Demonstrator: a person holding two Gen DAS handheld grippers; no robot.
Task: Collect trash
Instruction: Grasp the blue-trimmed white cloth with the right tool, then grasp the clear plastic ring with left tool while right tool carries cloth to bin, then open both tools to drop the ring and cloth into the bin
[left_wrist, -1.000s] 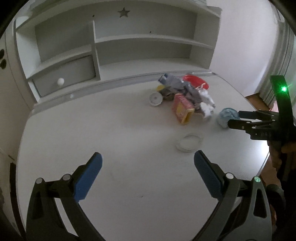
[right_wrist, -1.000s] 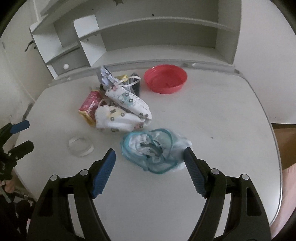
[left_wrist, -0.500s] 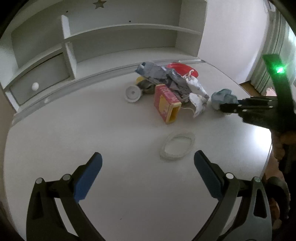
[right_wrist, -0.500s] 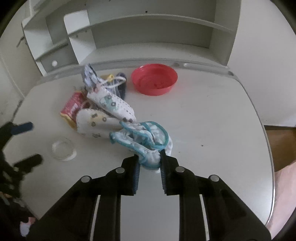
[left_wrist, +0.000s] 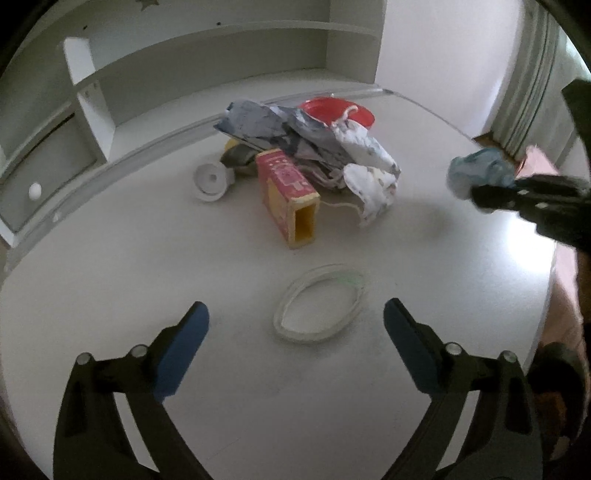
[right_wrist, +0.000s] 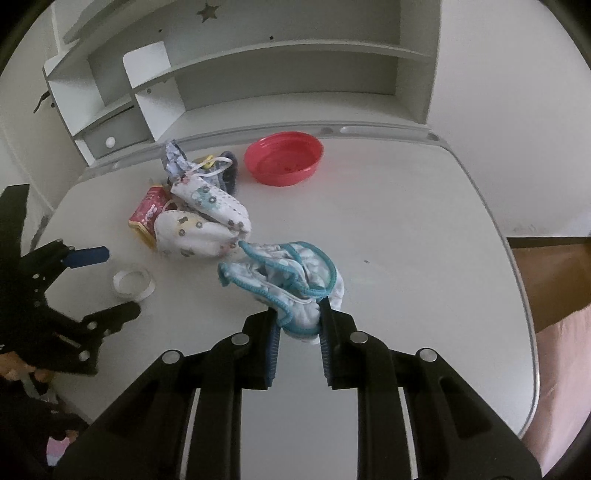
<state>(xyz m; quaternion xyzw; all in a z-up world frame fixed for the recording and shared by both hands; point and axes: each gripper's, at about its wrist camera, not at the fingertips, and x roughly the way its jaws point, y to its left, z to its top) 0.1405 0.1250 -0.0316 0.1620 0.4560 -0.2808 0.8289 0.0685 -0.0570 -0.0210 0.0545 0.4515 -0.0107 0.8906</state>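
Two tongs are yours: your right gripper (right_wrist: 298, 328) is clamped on the crumpled blue-trimmed cloth (right_wrist: 286, 280), holding it above the table (right_wrist: 406, 229). Your left gripper (left_wrist: 295, 332) hangs spread apart over the clear ring (left_wrist: 319, 303), near the red carton (left_wrist: 288, 192).

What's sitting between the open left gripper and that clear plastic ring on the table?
Nothing visible. The left gripper is open, and the clear plastic ring lies on bare table just ahead between its fingers. The red carton and the rest of the pile lie beyond it.
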